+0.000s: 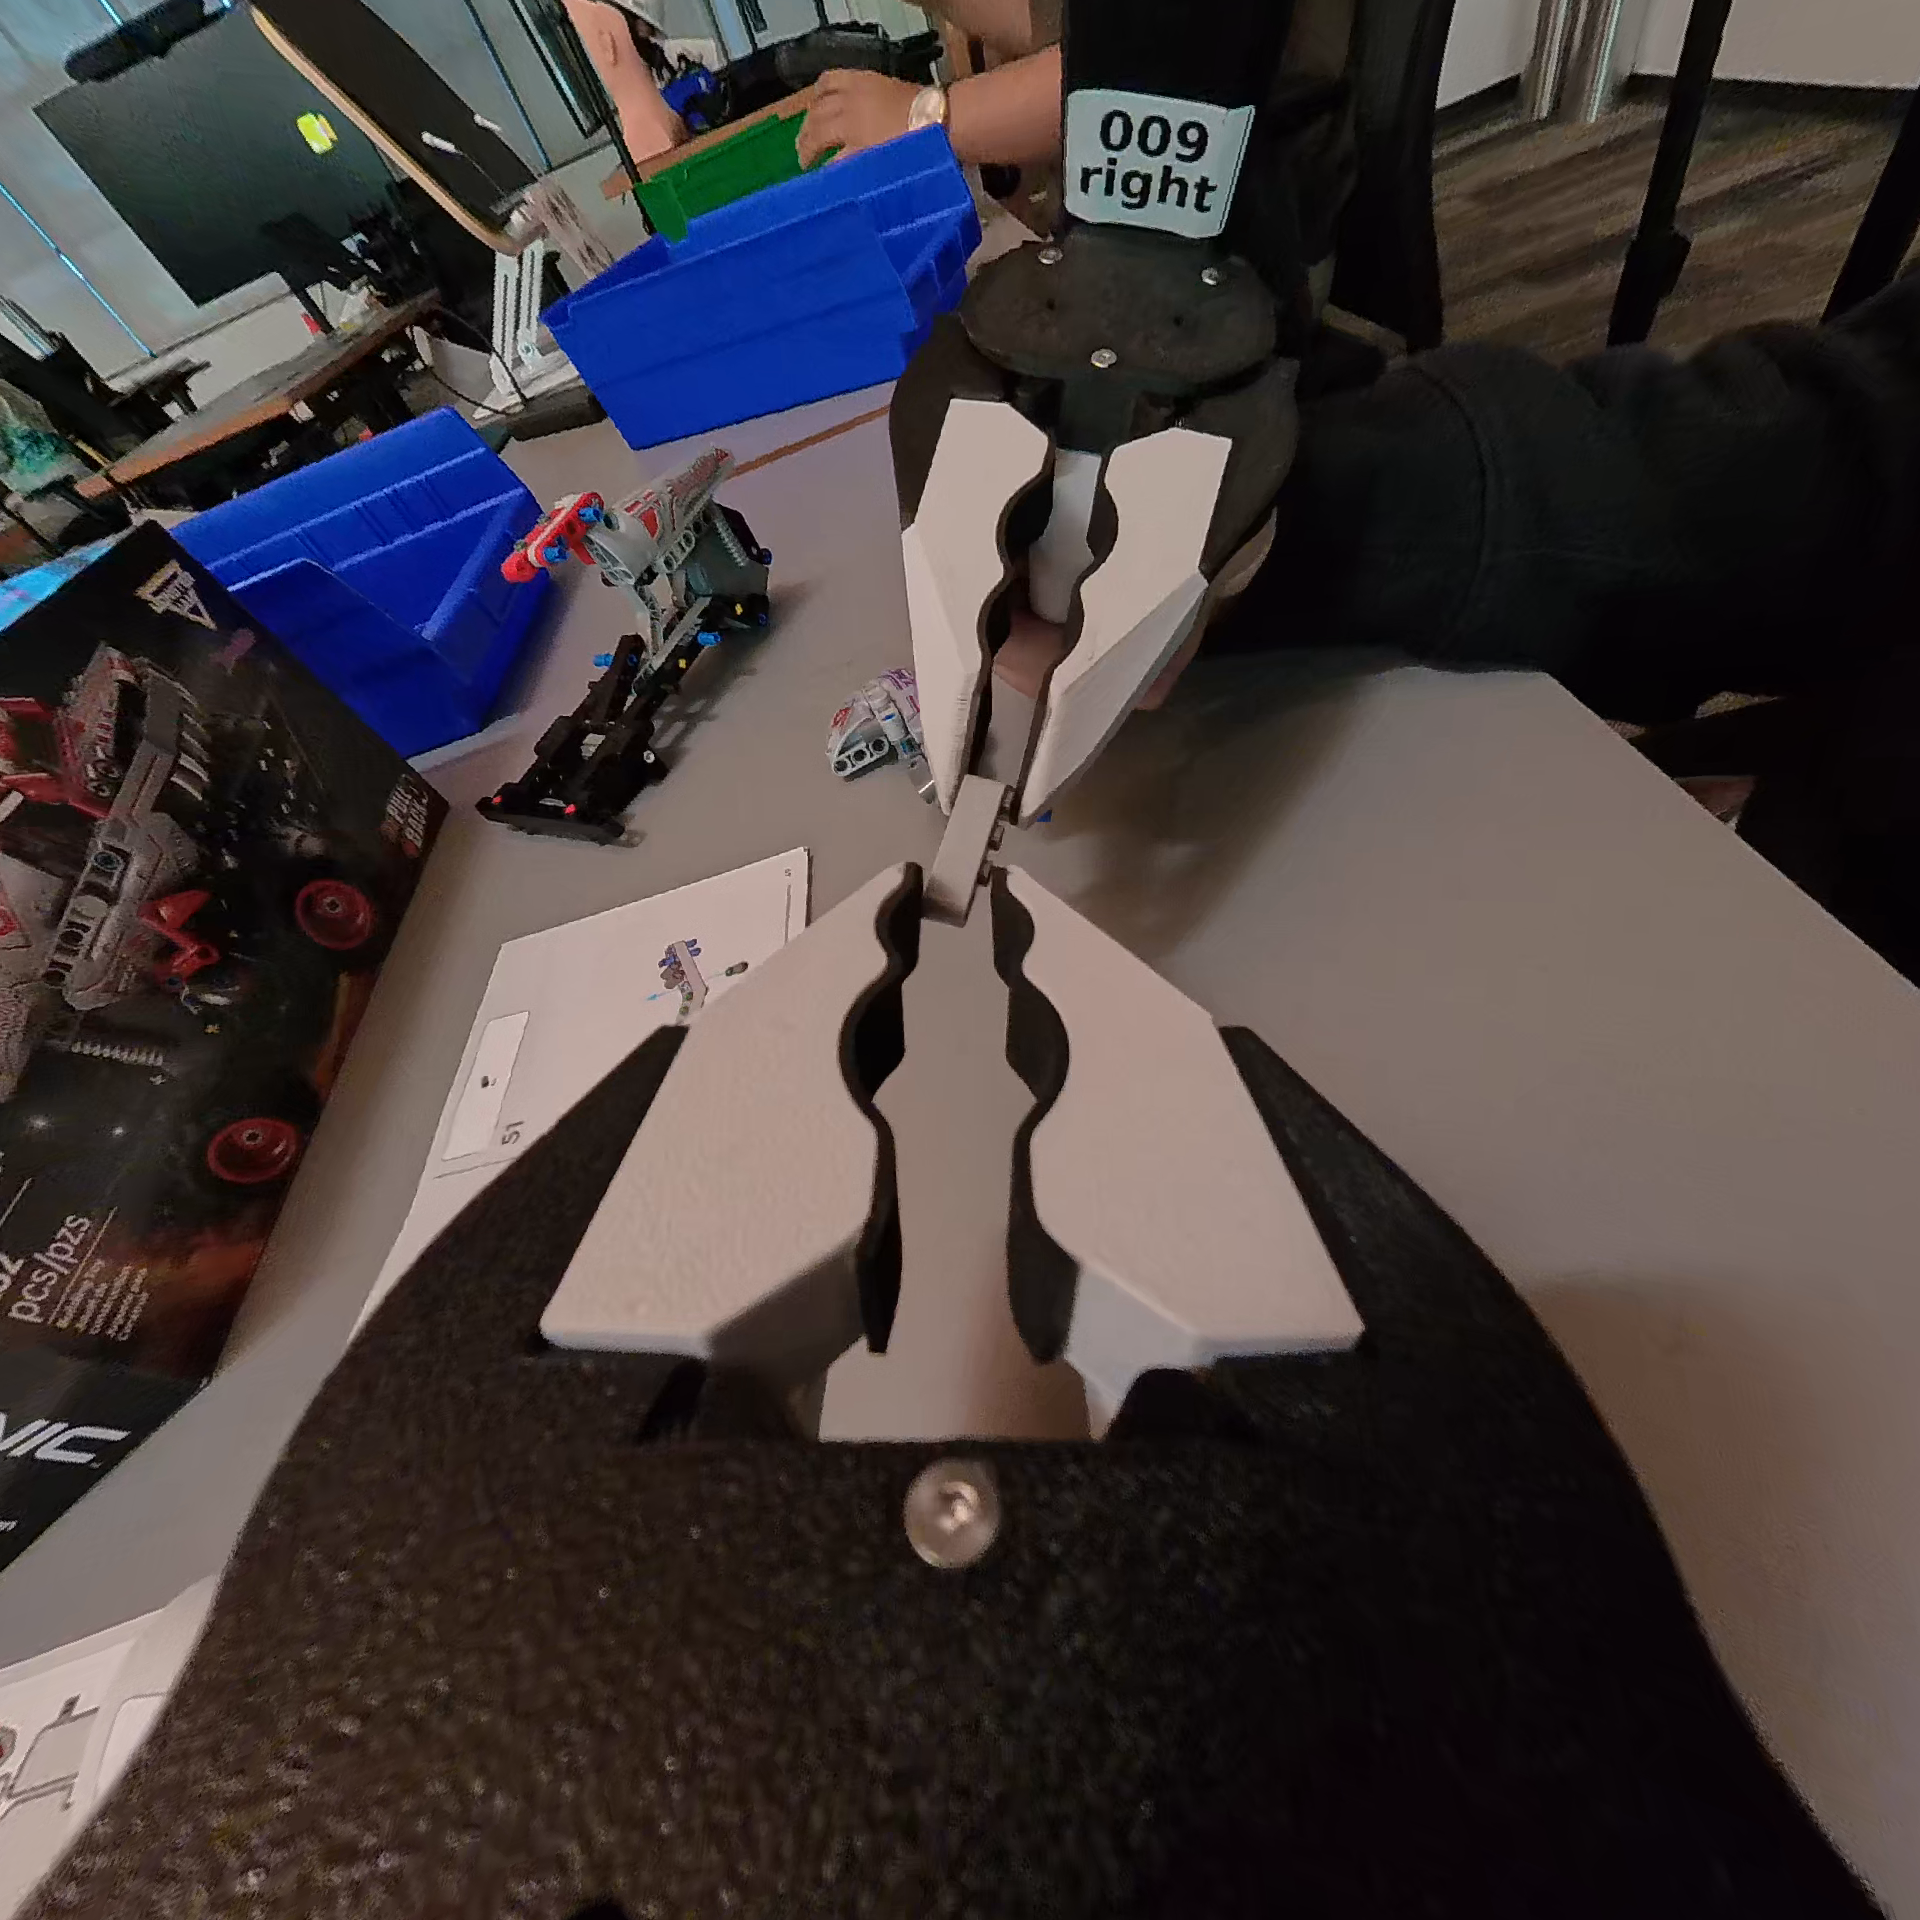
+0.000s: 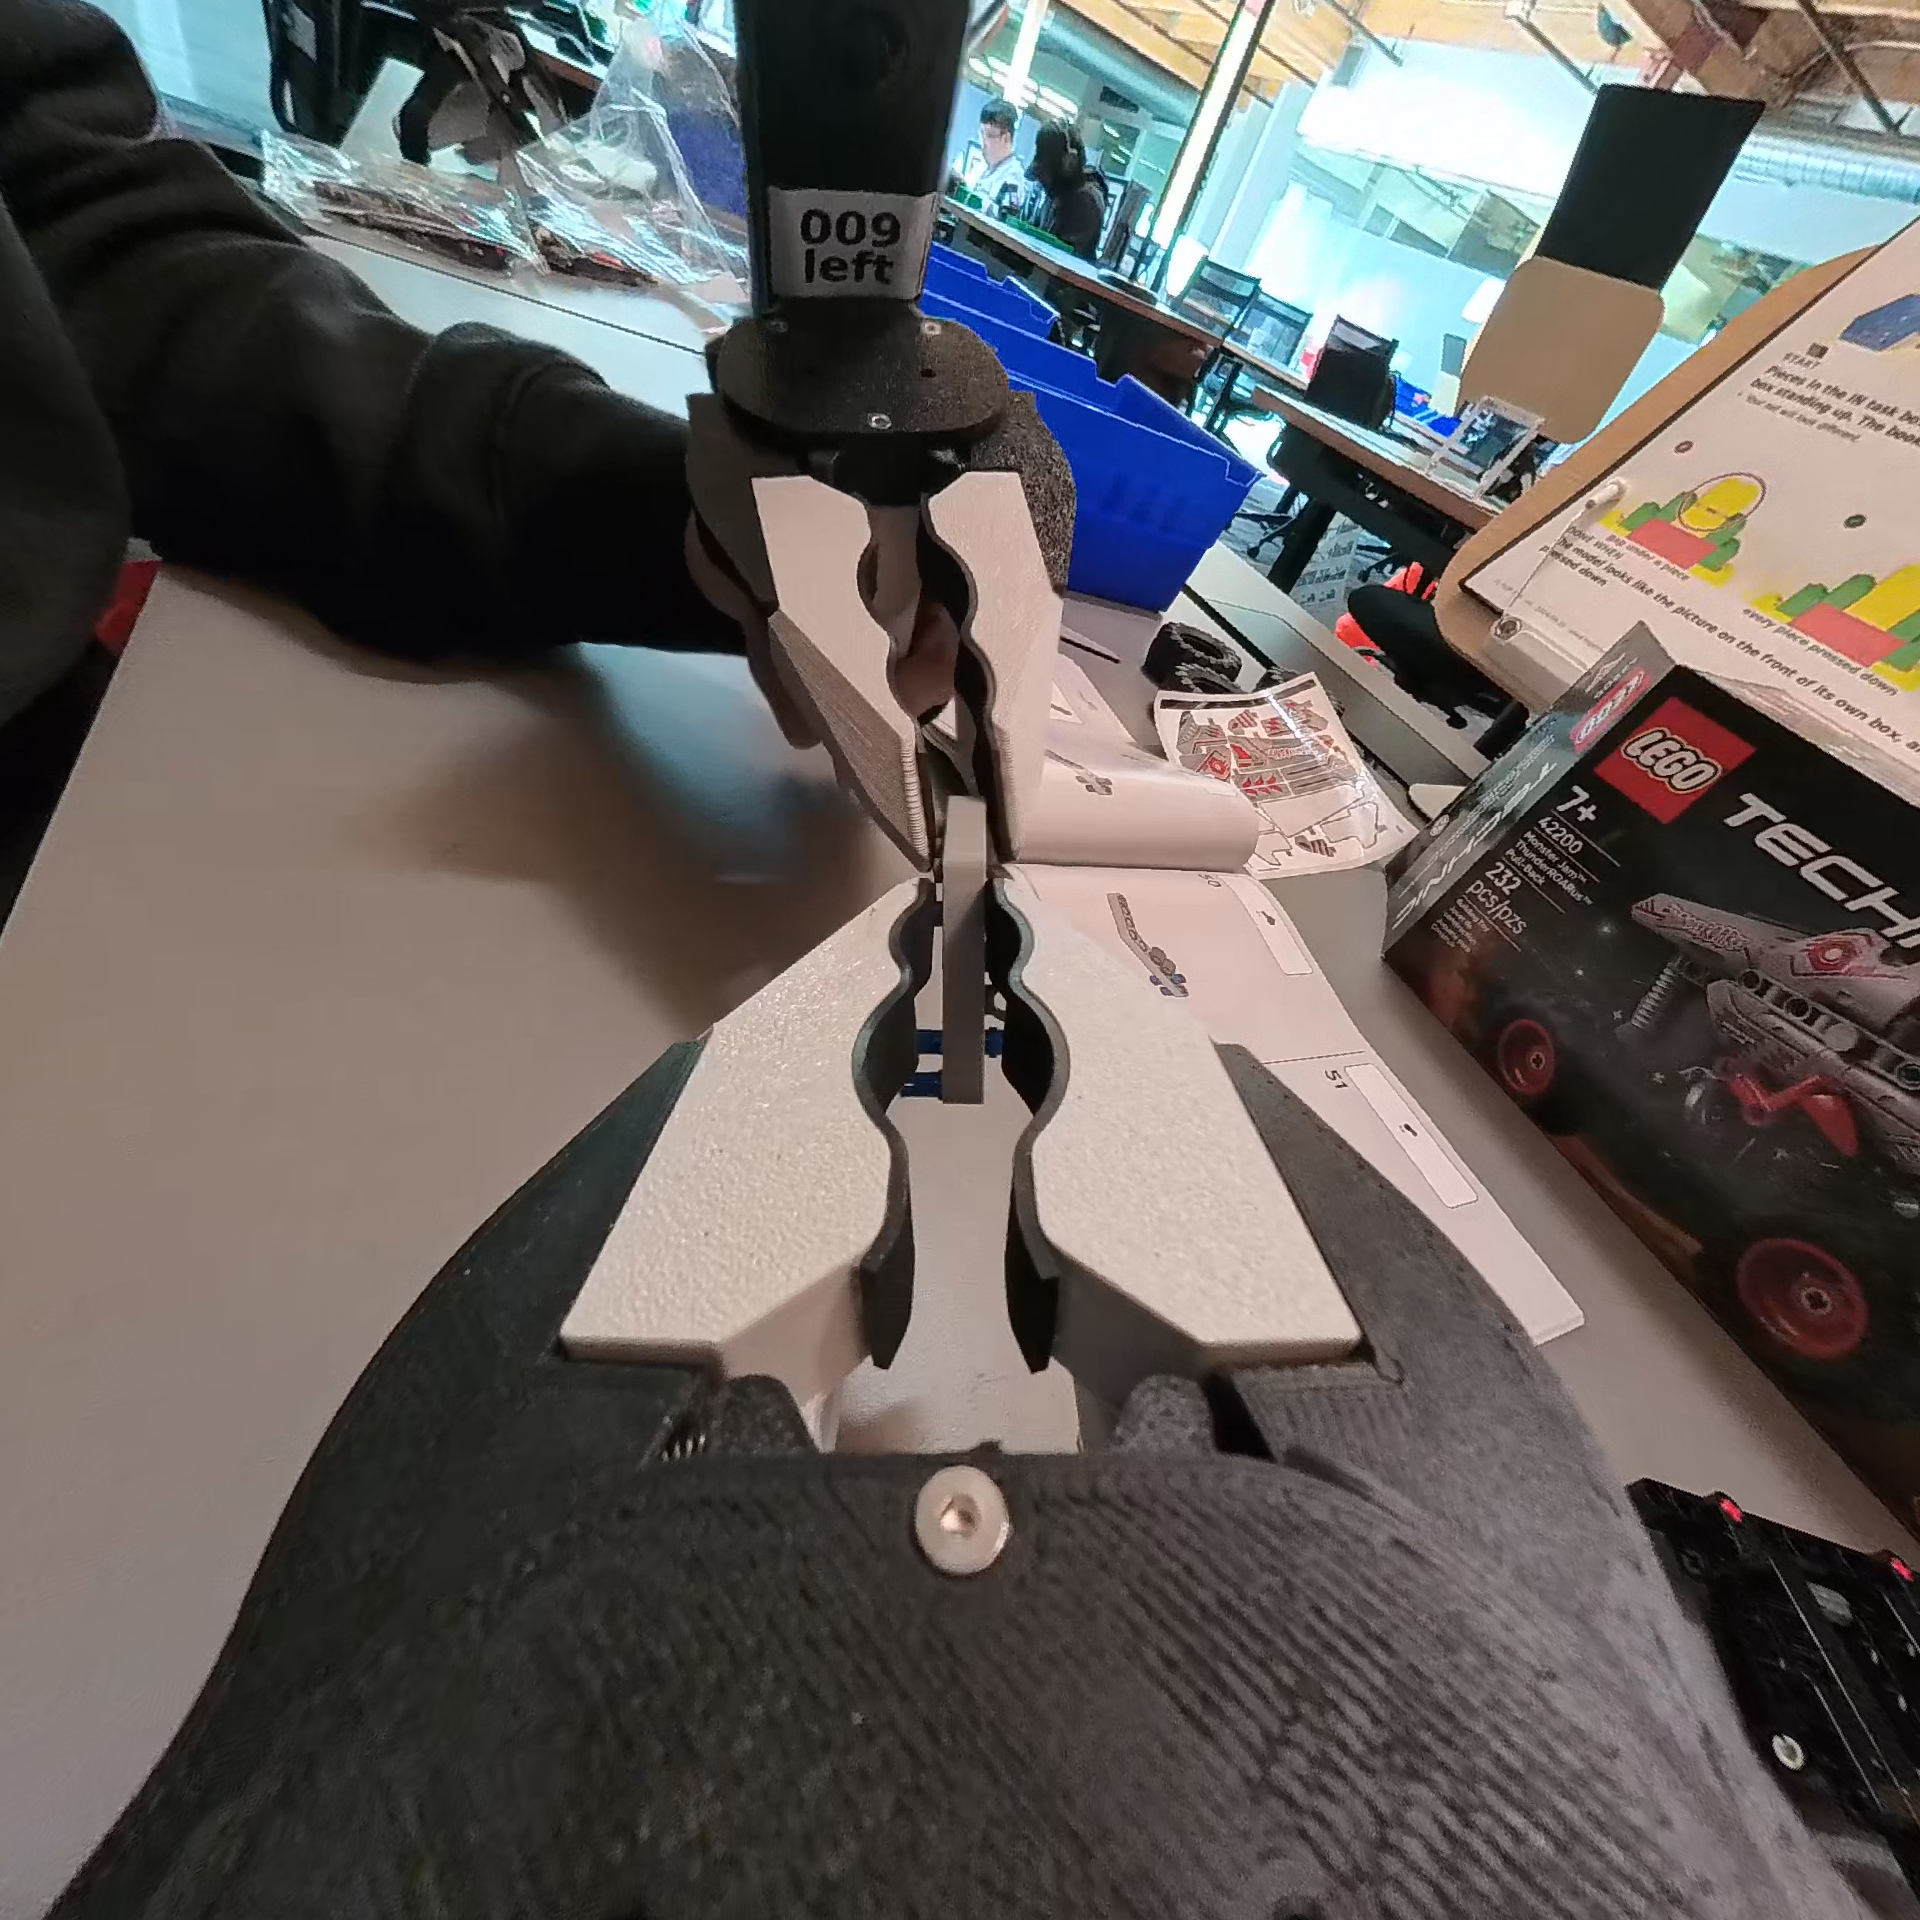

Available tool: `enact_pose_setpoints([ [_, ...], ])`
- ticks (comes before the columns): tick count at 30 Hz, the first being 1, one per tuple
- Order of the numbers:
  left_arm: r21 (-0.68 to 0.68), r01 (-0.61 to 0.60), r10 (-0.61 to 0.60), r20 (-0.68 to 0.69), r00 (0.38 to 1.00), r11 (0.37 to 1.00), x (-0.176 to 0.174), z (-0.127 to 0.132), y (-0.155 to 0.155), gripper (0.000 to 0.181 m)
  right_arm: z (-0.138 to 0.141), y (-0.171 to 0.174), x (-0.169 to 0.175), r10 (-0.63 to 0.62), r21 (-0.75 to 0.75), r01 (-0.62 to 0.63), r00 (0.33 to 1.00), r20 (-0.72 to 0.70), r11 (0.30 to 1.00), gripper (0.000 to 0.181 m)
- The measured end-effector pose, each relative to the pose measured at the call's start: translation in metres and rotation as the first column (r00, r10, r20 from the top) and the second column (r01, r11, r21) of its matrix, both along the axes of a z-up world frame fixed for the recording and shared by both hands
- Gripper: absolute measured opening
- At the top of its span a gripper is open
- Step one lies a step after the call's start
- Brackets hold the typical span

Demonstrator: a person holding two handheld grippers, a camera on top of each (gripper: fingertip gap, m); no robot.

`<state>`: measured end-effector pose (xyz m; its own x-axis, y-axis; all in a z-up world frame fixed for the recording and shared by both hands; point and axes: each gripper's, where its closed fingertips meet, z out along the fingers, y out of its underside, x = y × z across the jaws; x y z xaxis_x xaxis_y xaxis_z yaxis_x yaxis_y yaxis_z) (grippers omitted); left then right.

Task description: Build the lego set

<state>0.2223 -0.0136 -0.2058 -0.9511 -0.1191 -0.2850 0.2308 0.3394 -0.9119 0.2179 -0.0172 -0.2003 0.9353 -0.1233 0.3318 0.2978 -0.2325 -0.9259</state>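
Flanking grey piece (image 1: 961, 852): box (image 1: 156, 935), bins (image 1: 769, 291)

A: what colours are we looking at?
B: grey beam (image 1: 961, 850) with blue pins, white gripper fingers (image 1: 748, 1122) with black wavy pads, blue bins (image 1: 769, 281), grey table (image 1: 1455, 987).
A: and the box?
B: set box (image 2: 1704, 997) is black, with a grey truck on red wheels. The chassis (image 1: 597, 743) is black.
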Motion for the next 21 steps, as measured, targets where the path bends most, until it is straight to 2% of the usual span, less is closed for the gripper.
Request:
enact_pose_setpoints([
  [2, 0.001, 0.003, -0.003, 0.014, 1.0, 1.0, -0.001, -0.001, -0.001, 0.022, 0.0, 0.0, 0.0, -0.002, 0.001, 0.002, 1.0, -0.001, 1.0, 0.007],
  [6, 0.003, 0.003, -0.003, 0.047, 0.999, 1.0, -0.002, -0.001, -0.005, 0.026, 0.0, 0.0, 0.0, -0.002, -0.002, 0.002, 1.0, -0.001, 1.0, 0.007],
  [12, -0.004, 0.011, -0.011, 0.037, 0.999, 1.0, -0.004, -0.001, -0.007, 0.009, 0.0, 0.001, -0.001, -0.007, -0.001, 0.007, 1.0, 0.025, 1.0, 0.008],
  [16, -0.03, 0.007, -0.006, 0.023, 1.0, 1.0, 0.0, 0.001, -0.001, 0.007, 0.014, -0.007, 0.008, -0.082, 0.099, 0.076, 0.995, 0.055, 0.992, 0.029],
  [21, -0.084, 0.044, -0.044, 0.004, 0.999, 0.996, -0.003, 0.008, 0.002, 0.007, 0.013, -0.006, 0.007, -0.079, 0.092, 0.074, 0.995, 0.058, 0.993, 0.038],
])
